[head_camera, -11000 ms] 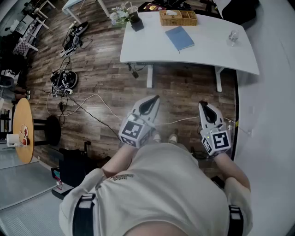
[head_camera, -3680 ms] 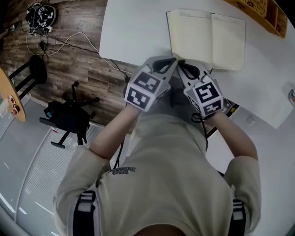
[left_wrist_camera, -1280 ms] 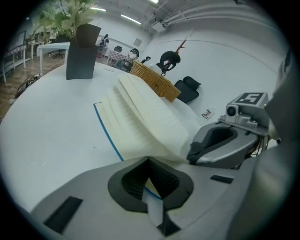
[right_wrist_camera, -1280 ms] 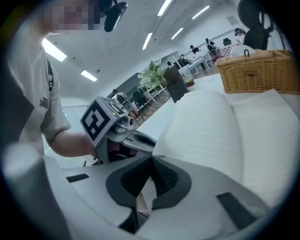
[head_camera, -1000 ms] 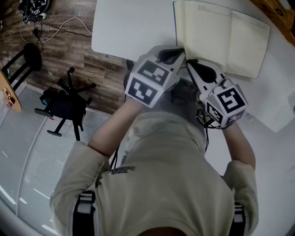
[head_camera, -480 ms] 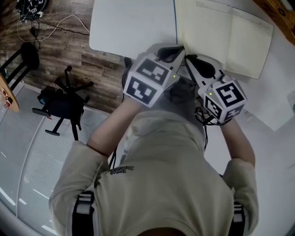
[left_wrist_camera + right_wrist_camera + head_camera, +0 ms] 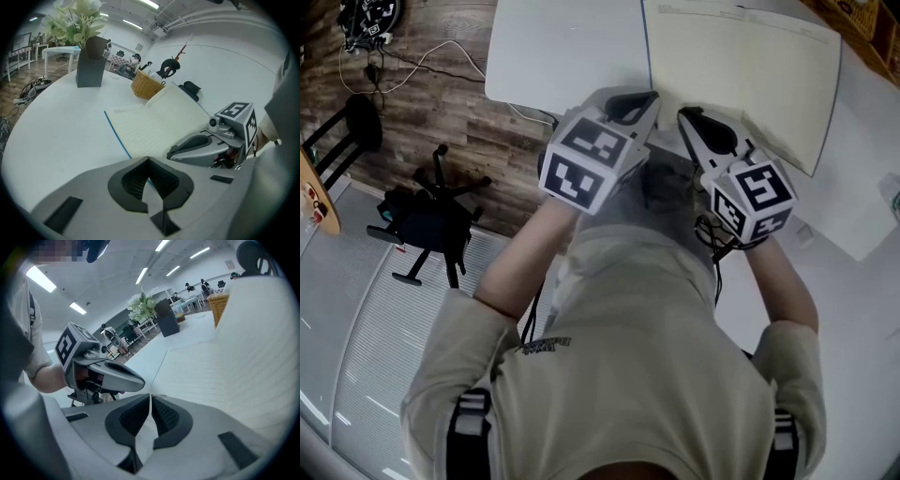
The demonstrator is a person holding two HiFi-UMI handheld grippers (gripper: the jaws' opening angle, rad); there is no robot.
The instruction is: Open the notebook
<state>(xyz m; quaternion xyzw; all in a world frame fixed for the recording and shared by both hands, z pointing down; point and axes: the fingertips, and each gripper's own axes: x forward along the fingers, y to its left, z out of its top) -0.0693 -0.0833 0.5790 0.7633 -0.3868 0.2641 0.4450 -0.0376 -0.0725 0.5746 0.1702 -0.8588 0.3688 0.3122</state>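
Nearest the person, the left tool (image 7: 645, 97) has its jaws tip to tip with nothing between them. It points down at the near left corner of the notebook (image 7: 741, 66). Just beside it, the right tool (image 7: 686, 116) shows only a thin slit between its jaws, also with nothing in it, and it aims at the near edge of the left page. Whether either tip touches the paper cannot be told.

The notebook lies open and flat at the near edge of the white surface (image 7: 567, 52). Two cream lined pages face up, and a blue cover edge shows along the left side.

Farther back stand a wicker basket (image 7: 145, 86) and a dark vase of flowers (image 7: 91, 61), well apart from the book.

The opening looks done. Judging by this, all that is left is to draw both tools away.
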